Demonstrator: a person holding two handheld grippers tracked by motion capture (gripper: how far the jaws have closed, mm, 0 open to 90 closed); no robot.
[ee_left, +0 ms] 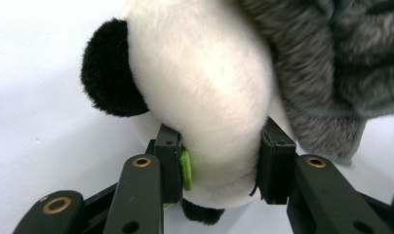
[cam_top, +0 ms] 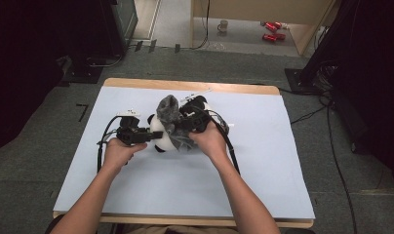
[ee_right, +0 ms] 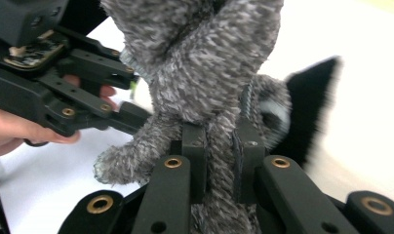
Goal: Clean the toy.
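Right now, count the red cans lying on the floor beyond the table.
2: both red cans lie under the wooden furniture past the table's far edge, one farther back, one nearer; others may be hidden.

The high view looks forward and down over my forearms onto the table (cam_top: pixel 263 170). The camera on my left gripper (ee_left: pixel 219 165) sits very close to the panda toy (ee_left: pixel 205 92); my right gripper (ee_right: pixel 219 161) camera, equally close, faces the grey furry cloth (ee_right: pixel 205 68), which both share.
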